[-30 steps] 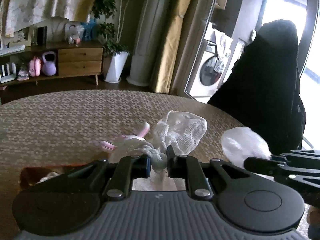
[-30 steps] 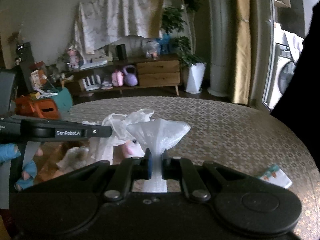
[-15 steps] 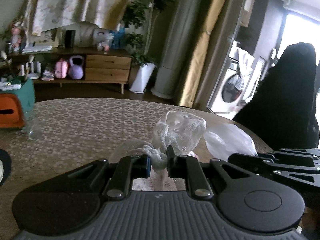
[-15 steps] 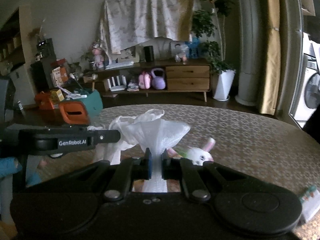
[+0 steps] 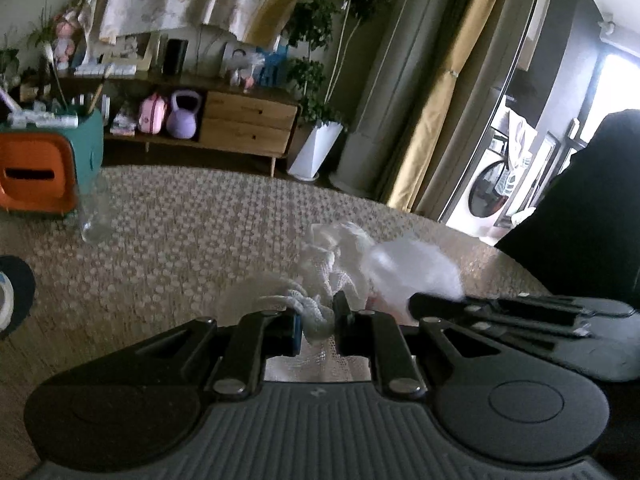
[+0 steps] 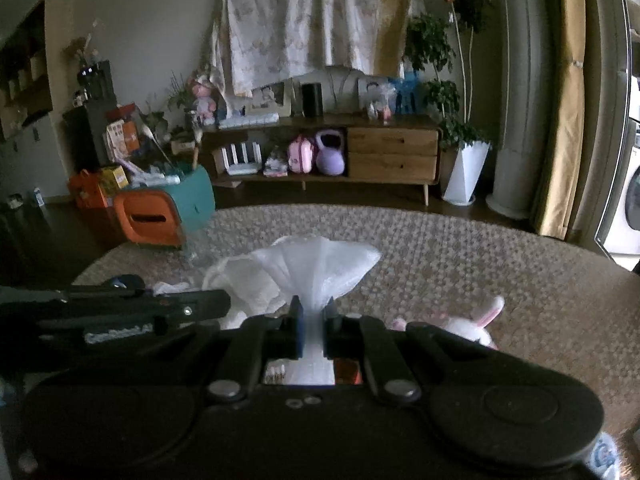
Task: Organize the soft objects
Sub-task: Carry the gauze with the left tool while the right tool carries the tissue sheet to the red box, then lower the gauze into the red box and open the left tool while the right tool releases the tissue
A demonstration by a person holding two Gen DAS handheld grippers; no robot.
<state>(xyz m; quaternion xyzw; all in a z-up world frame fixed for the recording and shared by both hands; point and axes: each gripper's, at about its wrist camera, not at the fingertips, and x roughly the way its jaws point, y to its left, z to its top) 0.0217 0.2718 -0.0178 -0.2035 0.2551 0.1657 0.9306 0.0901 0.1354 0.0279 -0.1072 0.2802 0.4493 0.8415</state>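
Note:
My left gripper [image 5: 318, 326] is shut on a bunched edge of a white lace cloth [image 5: 326, 264], held above the round woven table [image 5: 180, 240]. My right gripper [image 6: 311, 324] is shut on a gathered edge of the same white fabric [image 6: 320, 264]. The two grippers are side by side: the right one shows at the right of the left wrist view [image 5: 520, 320], the left one at the left of the right wrist view [image 6: 120, 312]. A white and pink plush rabbit [image 6: 468, 322] lies on the table just right of my right gripper.
A clear glass [image 5: 94, 216] stands on the table's far left. An orange and teal storage box [image 6: 160, 212] sits beyond the table edge. A dark chair back [image 5: 592, 208] rises at the right. A small printed packet [image 6: 604, 454] lies at the near right.
Both grippers have swung left together with the cloth still held. The rabbit, seen under the cloth a second ago, now lies to the right of the right gripper.

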